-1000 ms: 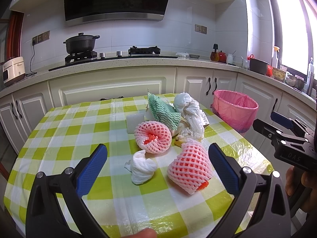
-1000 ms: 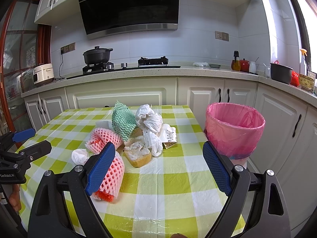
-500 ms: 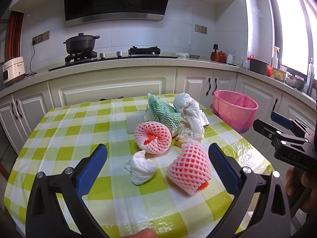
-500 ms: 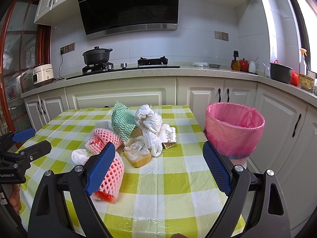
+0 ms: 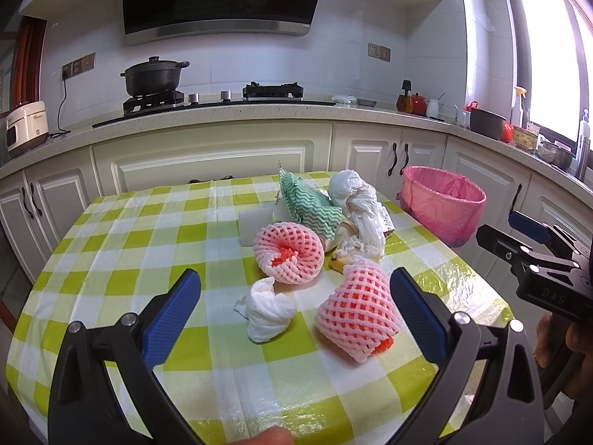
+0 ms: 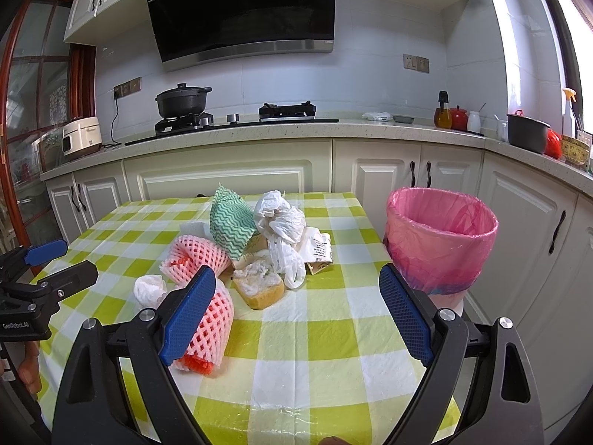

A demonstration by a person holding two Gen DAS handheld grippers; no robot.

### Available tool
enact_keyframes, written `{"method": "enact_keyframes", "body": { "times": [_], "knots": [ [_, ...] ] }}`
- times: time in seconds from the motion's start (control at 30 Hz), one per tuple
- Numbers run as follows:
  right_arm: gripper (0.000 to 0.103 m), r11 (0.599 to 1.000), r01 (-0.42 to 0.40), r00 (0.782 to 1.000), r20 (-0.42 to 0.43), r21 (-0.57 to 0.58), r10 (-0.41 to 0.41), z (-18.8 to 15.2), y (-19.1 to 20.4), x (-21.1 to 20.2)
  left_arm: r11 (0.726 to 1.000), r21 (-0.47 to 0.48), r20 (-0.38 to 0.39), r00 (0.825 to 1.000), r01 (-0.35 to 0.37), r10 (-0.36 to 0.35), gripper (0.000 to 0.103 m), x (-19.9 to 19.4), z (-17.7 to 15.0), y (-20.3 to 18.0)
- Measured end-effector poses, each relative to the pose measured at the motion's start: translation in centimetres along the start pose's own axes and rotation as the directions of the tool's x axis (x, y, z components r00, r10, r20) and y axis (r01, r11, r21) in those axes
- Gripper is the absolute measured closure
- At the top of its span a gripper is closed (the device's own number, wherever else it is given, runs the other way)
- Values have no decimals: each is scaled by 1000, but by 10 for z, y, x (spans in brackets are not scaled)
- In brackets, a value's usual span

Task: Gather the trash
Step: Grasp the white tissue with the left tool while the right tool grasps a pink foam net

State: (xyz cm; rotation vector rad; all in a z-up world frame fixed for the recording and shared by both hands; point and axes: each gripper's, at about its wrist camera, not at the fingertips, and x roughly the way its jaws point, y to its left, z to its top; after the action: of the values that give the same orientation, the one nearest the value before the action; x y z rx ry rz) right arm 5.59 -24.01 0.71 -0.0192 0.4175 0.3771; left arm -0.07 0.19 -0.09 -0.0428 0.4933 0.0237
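Trash lies heaped on a green-checked table (image 5: 122,259): two pink foam nets (image 5: 358,315) (image 5: 288,251), a crumpled white tissue (image 5: 267,309), a green wavy cloth (image 5: 307,204), white plastic bags (image 5: 357,204) and a bread piece (image 6: 259,285). A pink-lined bin (image 6: 441,237) stands off the table's right edge. My left gripper (image 5: 294,319) hangs open above the near edge, with the tissue and the nearer net in line between its fingers. My right gripper (image 6: 296,319) is open too, over the table's right part, holding nothing.
White kitchen cabinets and a counter (image 5: 222,111) run behind the table, with a black pot (image 5: 153,78) on the stove. A rice cooker (image 5: 26,128) sits at far left. A hand (image 5: 548,341) holds the other gripper at the right.
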Motion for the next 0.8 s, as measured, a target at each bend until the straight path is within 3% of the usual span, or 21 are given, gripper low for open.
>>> {"method": "enact_keyframes", "body": {
  "times": [0.4,0.53,0.8],
  "knots": [
    [18,993,-112,990,-90,-22,110,-14,35,24,997,-45,-48,997,-60,57,4,24,3,30],
    [19,986,-167,976,-145,-19,162,-15,58,43,996,-53,-51,996,-77,74,4,29,4,41],
    [19,977,-205,946,-266,-58,182,-30,90,75,994,-79,-99,992,-80,72,4,45,-2,59]
  ]
}}
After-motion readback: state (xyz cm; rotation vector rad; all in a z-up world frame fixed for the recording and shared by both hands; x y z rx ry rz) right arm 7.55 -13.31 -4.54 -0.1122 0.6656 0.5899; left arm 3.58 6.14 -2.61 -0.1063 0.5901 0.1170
